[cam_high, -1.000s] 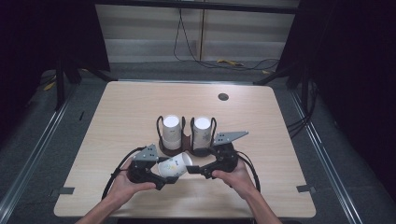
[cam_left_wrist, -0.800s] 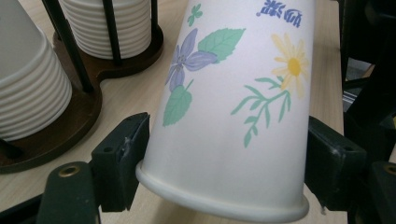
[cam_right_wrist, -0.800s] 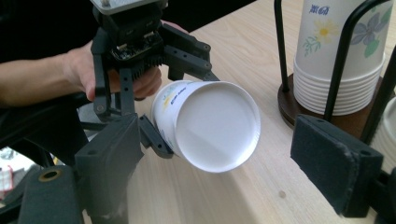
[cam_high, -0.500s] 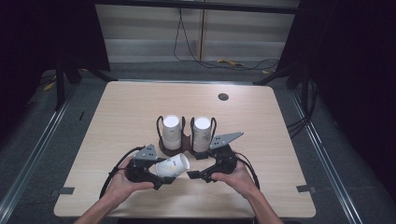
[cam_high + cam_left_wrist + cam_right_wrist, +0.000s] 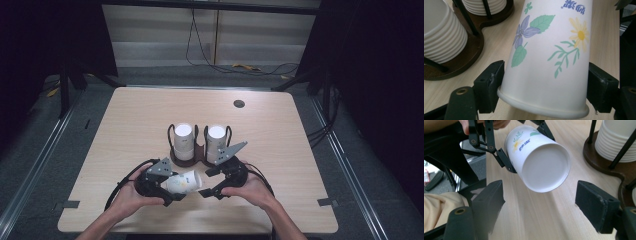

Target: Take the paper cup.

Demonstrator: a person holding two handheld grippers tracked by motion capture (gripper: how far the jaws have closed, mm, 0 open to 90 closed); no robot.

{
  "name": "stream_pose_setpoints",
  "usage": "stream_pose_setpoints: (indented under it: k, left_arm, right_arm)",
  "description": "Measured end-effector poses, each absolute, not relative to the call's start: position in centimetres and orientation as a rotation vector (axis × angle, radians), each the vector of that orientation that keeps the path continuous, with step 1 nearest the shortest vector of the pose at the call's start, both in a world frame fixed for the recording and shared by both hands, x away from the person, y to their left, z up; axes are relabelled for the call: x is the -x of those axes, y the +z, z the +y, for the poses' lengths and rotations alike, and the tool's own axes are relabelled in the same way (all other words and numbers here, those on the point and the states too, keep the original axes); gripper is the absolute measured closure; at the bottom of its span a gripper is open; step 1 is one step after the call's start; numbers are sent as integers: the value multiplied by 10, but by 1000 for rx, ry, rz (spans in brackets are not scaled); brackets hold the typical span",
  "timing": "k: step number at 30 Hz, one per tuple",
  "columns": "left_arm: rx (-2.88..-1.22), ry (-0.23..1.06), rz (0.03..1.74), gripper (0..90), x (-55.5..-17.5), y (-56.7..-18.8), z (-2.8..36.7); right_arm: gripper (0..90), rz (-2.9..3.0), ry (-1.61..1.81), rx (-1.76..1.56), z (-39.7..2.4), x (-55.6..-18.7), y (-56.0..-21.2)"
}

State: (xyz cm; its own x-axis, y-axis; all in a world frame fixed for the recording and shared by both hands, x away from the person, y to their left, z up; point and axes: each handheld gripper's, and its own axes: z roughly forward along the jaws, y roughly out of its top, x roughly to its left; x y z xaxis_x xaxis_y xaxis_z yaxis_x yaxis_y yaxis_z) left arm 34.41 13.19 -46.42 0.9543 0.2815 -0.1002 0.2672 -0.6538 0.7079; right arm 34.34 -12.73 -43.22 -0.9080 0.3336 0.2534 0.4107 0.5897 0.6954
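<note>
A white paper cup (image 5: 186, 183) printed with flowers and leaves lies on its side just above the table's front part. My left gripper (image 5: 176, 188) is shut on it near the rim, and in the left gripper view both pads press the cup (image 5: 549, 55). My right gripper (image 5: 206, 182) faces the cup's flat bottom (image 5: 544, 167) from the right. Its jaws have just been closing and stand open, one on each side of the cup's bottom end, without touching it.
A dark wooden holder (image 5: 192, 159) with thin upright rods stands just behind the grippers. It carries two stacks of white cups (image 5: 183, 139) (image 5: 216, 141). A small dark round hole (image 5: 239, 104) sits near the table's far edge. The person's hands come in over the front edge.
The right gripper's jaws have narrowed around the cup's bottom end, and it has shifted slightly toward the cup. The left gripper and the cup have stayed in place.
</note>
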Motion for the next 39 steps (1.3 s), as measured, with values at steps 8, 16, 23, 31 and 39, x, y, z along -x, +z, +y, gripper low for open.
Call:
stream_pose_setpoints:
  k: [8, 16, 23, 31, 39]
  left_arm:
    - [-2364, 26, 321, 246, -340, -467, 123]
    - [-2392, 37, 280, 248, -337, -466, 121]
    - [-2410, 33, 232, 250, -334, -468, 117]
    - [-2424, 23, 174, 250, -329, -466, 118]
    - [-2406, 51, 191, 250, -330, -461, 125]
  right_arm:
    - [264, -2789, -1101, 562, -115, -345, -432]
    - [241, -2824, -1018, 529, -103, -350, -433]
    - [225, -2826, -931, 473, -96, -352, -436]
    - [282, -2784, -836, 398, -81, -351, -440]
    - [320, -2820, -820, 367, -75, -351, -441]
